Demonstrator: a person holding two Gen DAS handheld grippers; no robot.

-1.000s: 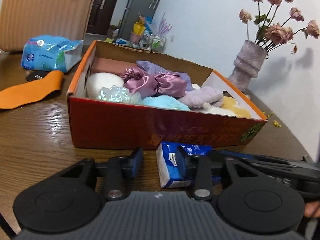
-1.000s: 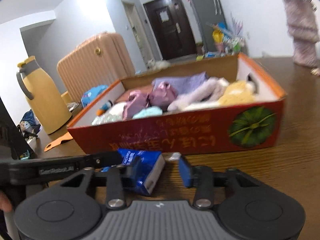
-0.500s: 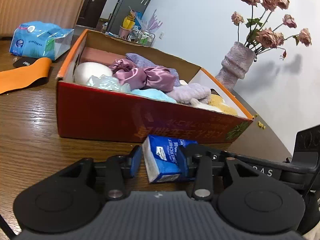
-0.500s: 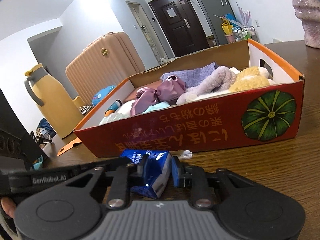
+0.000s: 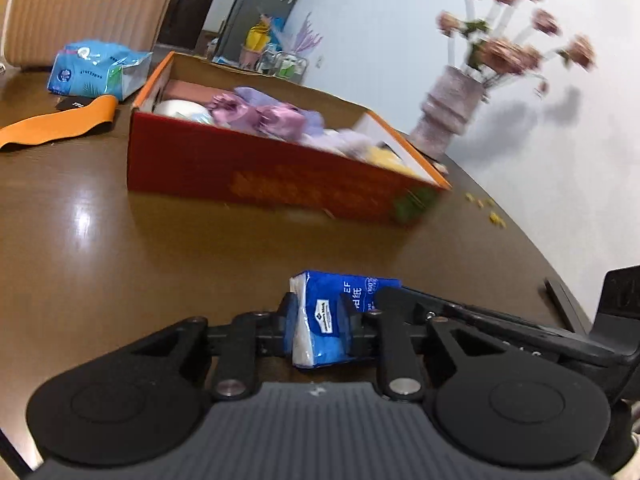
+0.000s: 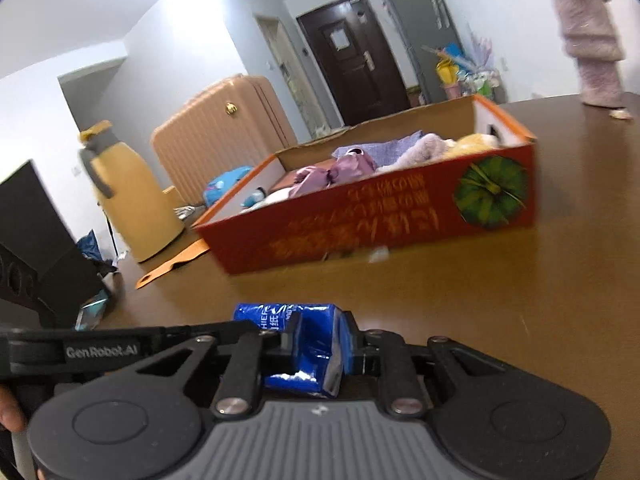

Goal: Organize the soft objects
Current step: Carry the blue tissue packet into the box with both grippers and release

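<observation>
The tissue pack [image 5: 334, 320] is now clamped between both the left gripper [image 5: 320, 322] and right gripper [image 6: 318, 346], jaws just closed, and drawn back from the box [image 5: 260, 172] ahead; boxing remains undone.

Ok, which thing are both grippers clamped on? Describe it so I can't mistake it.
On the brown wooden table, in front of the red cardboard box, find the small blue plastic tissue pack. The left gripper and right gripper pinch it; unlike the bigger pale-blue pack, it's dark blue.
</observation>
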